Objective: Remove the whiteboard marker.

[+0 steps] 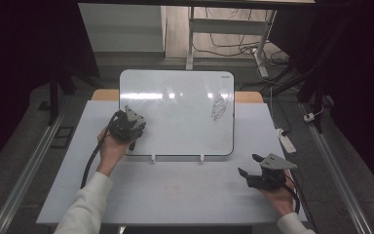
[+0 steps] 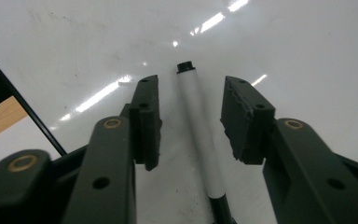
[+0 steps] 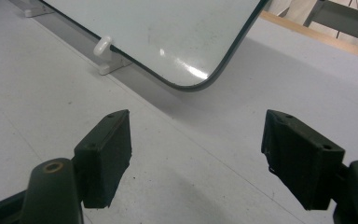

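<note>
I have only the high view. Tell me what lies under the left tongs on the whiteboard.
Observer: A marker lies flat on the whiteboard, lengthwise between the jaws of the left tongs.
Operator: Say whether it is gripped.
Observer: Not yet. In the left gripper view a gap of bare board shows on each side of its white barrel.
Operator: Report which end points away from the hand.
Observer: A black end does. The barrel's near end, also black, runs back between the jaws.
Operator: Now the right tongs.
Observer: The right tongs are wide open with nothing between them, over the table, facing the board's rounded corner.
</note>
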`<action>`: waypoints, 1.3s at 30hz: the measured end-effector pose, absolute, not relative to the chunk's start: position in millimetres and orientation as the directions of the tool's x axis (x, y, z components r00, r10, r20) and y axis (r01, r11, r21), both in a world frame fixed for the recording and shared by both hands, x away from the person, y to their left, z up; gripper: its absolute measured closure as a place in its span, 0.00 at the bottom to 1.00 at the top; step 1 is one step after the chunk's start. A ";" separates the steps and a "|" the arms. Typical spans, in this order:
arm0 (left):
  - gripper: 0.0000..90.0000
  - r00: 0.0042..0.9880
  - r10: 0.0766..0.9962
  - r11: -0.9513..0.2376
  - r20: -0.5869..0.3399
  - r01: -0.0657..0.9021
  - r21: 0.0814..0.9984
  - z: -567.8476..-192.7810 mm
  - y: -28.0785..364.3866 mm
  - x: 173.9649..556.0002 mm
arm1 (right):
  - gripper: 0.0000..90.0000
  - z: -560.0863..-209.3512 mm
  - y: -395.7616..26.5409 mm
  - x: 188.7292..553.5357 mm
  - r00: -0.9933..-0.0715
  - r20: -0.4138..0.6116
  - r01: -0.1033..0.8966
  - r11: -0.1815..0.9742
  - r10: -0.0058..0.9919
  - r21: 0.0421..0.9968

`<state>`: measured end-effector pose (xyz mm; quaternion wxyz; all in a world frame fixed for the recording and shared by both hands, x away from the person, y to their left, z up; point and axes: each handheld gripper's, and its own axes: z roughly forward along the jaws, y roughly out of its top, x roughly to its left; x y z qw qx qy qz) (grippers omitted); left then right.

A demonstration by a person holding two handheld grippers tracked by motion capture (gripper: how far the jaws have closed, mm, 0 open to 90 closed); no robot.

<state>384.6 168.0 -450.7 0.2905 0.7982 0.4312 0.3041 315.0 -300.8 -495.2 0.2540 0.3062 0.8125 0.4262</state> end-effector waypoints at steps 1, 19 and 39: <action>0.67 0.442 0.865 -0.461 0.238 0.513 0.724 -450.9 167.7 384.6 | 0.27 -495.0 -300.3 314.8 -0.683 -0.154 0.280 0.450 0.714 0.848; 0.87 0.448 0.863 -0.461 0.233 0.512 0.725 -455.9 160.9 386.0 | 0.27 -495.7 -297.3 314.0 -0.679 -0.173 0.279 0.469 0.713 0.838; 0.91 0.497 0.851 -0.427 0.172 0.462 0.777 -445.2 165.3 374.6 | 0.29 -496.4 -297.4 313.3 -0.671 -0.182 0.272 0.466 0.719 0.842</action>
